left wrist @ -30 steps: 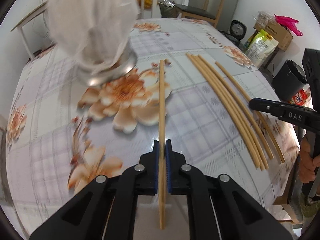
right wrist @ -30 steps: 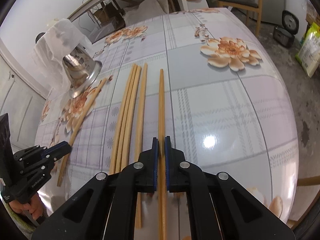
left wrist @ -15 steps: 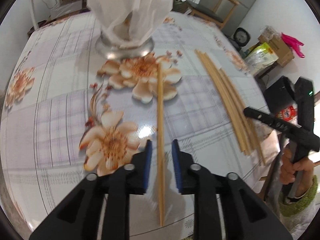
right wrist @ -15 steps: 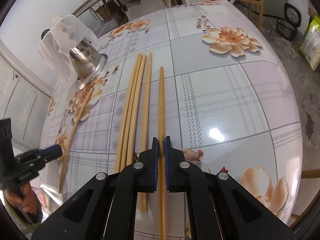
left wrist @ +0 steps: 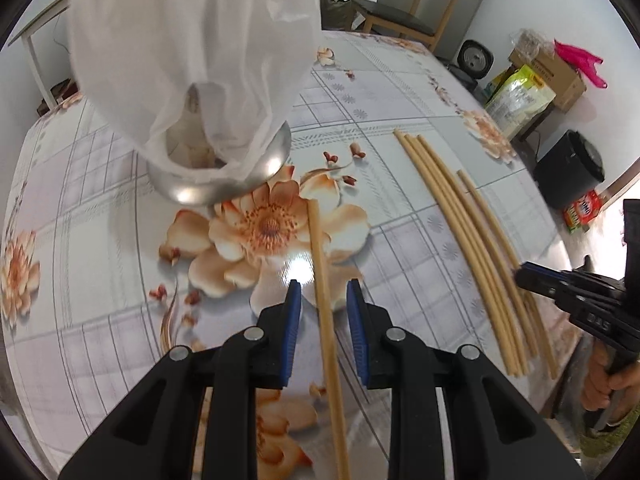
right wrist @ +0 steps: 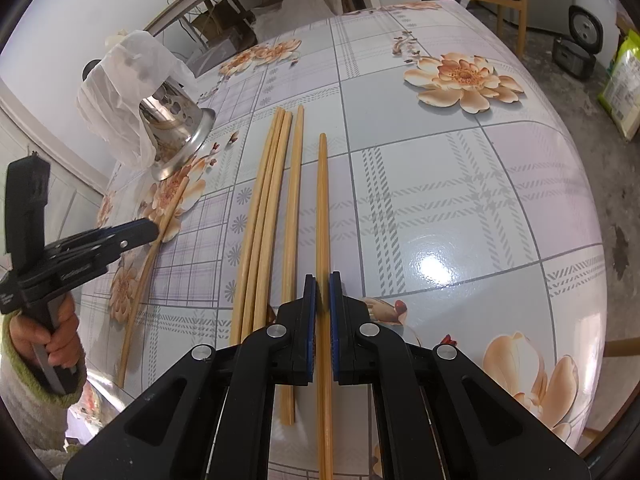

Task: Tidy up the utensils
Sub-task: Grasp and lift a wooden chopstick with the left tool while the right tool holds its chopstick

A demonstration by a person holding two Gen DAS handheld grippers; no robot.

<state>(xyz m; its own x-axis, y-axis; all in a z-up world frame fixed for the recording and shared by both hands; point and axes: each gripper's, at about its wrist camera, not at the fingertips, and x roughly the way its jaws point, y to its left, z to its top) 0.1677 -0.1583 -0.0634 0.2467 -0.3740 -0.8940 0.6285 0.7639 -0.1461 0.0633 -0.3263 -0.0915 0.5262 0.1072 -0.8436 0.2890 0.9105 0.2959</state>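
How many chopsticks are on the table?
6. One lies between the open left gripper jaws near the metal holder; a bunch of three in the middle; one beside it; one clamped in the right gripper. The holder may hide more.

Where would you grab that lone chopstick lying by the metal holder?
Best near its middle, from above, fingers either side of the shaft. The chopstick lies flat and apart from the others, so the sides are free. The left gripper straddles it, open.
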